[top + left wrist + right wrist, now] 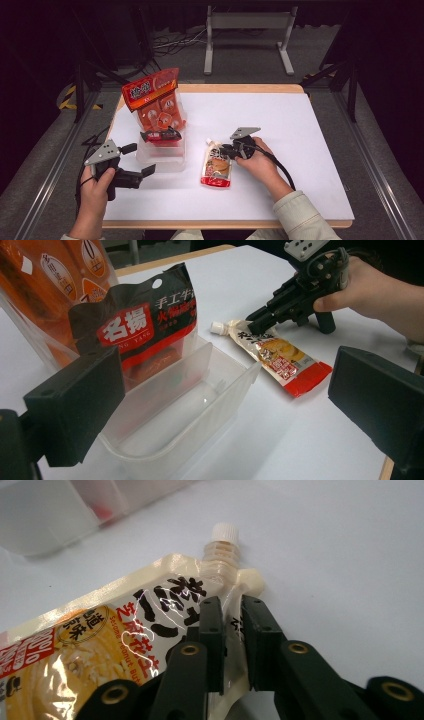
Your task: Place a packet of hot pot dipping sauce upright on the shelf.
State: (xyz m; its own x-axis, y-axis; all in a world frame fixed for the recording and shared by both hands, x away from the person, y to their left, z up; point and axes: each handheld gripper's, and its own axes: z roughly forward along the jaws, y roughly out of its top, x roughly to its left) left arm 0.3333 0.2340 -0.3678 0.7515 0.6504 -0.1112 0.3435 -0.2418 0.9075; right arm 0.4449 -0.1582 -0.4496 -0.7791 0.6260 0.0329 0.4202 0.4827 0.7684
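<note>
Now right claw pinches spouted pouch flat; left claw gapes.

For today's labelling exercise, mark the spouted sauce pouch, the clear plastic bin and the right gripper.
spouted sauce pouch (217, 169), high view, on its printed front.
clear plastic bin (220, 390), left gripper view, on its near wall.
right gripper (233, 630), right gripper view, between its fingertips.

Left claw agape, right claw clamped

My left gripper view shows a black-and-red packet reading "名揚" and "手工". My spouted sauce pouch reads "100%".
</note>
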